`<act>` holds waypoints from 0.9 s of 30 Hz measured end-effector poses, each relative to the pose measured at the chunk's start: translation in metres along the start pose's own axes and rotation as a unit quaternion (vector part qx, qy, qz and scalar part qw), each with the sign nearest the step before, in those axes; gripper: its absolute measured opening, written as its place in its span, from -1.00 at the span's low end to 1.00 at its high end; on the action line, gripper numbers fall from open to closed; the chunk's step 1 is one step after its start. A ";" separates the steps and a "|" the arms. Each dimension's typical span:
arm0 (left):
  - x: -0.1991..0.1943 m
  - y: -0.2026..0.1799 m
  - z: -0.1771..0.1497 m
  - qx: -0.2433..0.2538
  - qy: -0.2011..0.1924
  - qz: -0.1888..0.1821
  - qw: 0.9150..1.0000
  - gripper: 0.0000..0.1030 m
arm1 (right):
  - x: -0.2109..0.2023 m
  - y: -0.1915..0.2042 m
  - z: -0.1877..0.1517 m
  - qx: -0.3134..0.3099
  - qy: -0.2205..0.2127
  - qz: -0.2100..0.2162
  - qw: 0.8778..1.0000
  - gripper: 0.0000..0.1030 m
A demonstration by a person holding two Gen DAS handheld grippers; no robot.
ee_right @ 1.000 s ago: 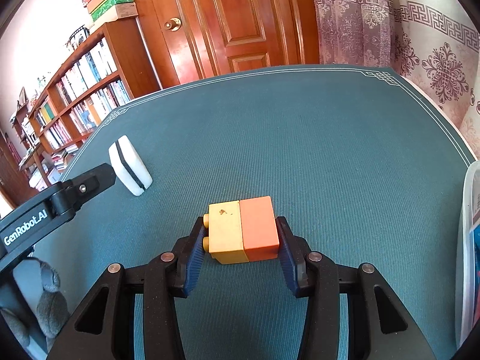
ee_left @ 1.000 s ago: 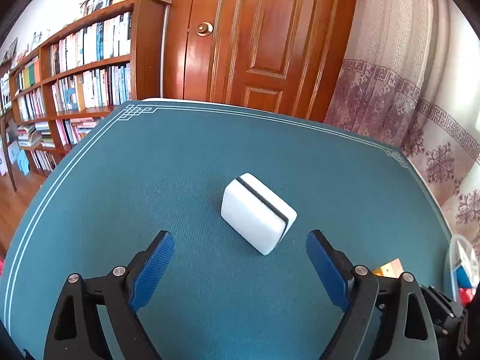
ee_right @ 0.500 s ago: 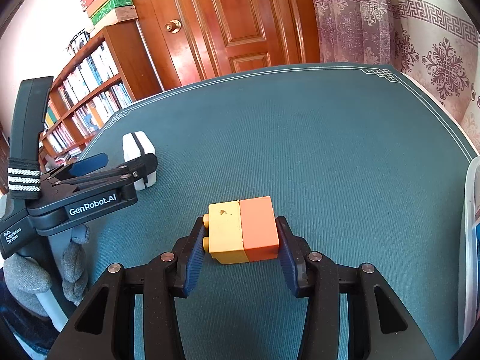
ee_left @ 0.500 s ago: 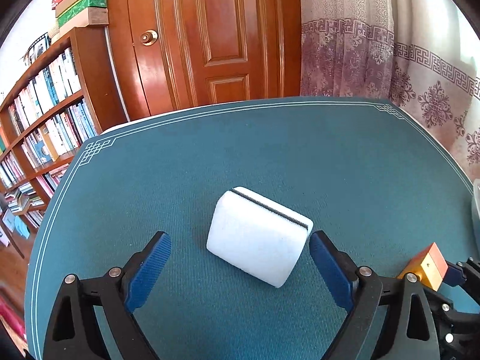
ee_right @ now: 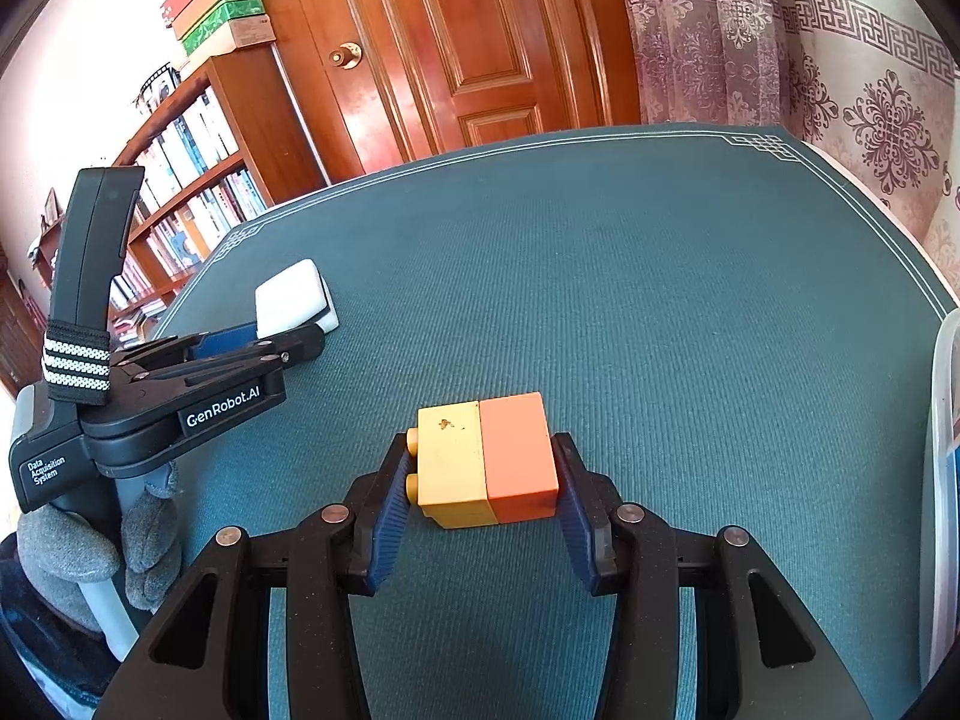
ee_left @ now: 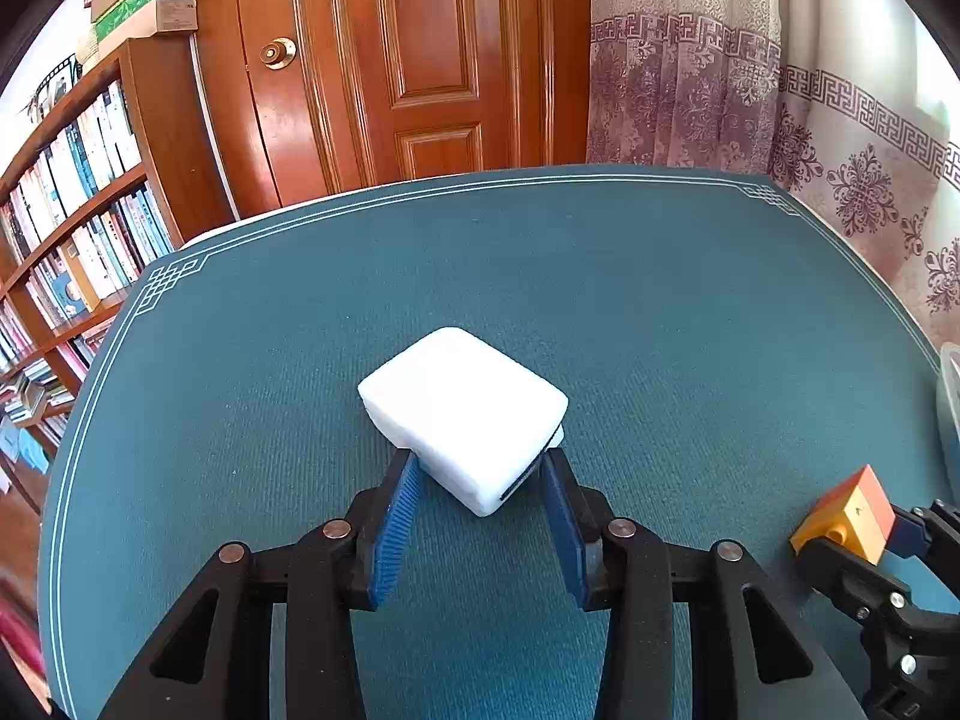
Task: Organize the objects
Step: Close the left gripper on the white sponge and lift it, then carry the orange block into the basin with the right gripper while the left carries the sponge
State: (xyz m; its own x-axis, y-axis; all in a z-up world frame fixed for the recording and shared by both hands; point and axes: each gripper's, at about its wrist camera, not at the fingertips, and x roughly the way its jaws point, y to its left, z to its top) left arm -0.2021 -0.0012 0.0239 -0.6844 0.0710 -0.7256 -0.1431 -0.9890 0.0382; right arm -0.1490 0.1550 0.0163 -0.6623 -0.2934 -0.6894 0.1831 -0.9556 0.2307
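A white sponge block with a thin black layer [ee_left: 465, 414] sits between the blue pads of my left gripper [ee_left: 483, 483], which is shut on its near end over the teal table mat [ee_left: 660, 300]. It also shows in the right wrist view [ee_right: 294, 300], held by the left gripper [ee_right: 264, 339]. My right gripper [ee_right: 483, 474] is shut on a yellow and orange toy brick pair [ee_right: 486, 459], yellow half on the left with studs facing left. The brick [ee_left: 846, 513] also shows at the lower right of the left wrist view.
A clear plastic bin [ee_right: 945, 420] stands at the table's right edge. A bookshelf [ee_left: 72, 192] with boxes on top is at the left, a wooden door [ee_left: 420, 60] behind the table, and patterned curtains [ee_left: 780, 120] to the right.
My left gripper has closed its pads on the white sponge, which now lies flat-side up. My right gripper keeps hold of the brick and has barely moved.
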 end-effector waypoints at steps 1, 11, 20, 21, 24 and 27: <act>-0.003 0.000 -0.002 -0.003 -0.002 -0.005 1.000 -0.15 | 0.000 0.000 0.000 0.001 0.000 0.001 1.000 -0.11; -0.031 -0.007 -0.023 -0.004 -0.015 -0.020 1.000 -0.19 | -0.002 -0.003 -0.001 0.010 -0.003 0.010 1.000 -0.11; -0.073 -0.012 -0.049 -0.015 -0.028 -0.046 0.998 -0.19 | -0.016 -0.008 -0.011 0.022 -0.015 0.017 1.000 -0.11; -0.078 -0.012 -0.051 -0.014 -0.030 -0.048 0.998 -0.19 | -0.019 -0.008 -0.013 0.021 -0.017 0.018 0.999 -0.11; -0.091 -0.014 -0.054 -0.017 -0.037 -0.059 0.997 -0.19 | -0.027 -0.009 -0.020 0.019 -0.019 0.017 1.000 -0.12; -0.101 -0.017 -0.055 -0.020 -0.041 -0.070 0.996 -0.19 | -0.036 -0.010 -0.026 0.017 -0.022 0.017 0.999 -0.12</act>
State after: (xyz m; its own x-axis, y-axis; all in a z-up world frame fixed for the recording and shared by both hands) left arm -0.0914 0.0012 0.0588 -0.7168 0.2173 -0.6625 -0.2132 -0.9730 -0.0885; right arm -0.1083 0.1740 0.0211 -0.6874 -0.3231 -0.6505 0.1817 -0.9436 0.2767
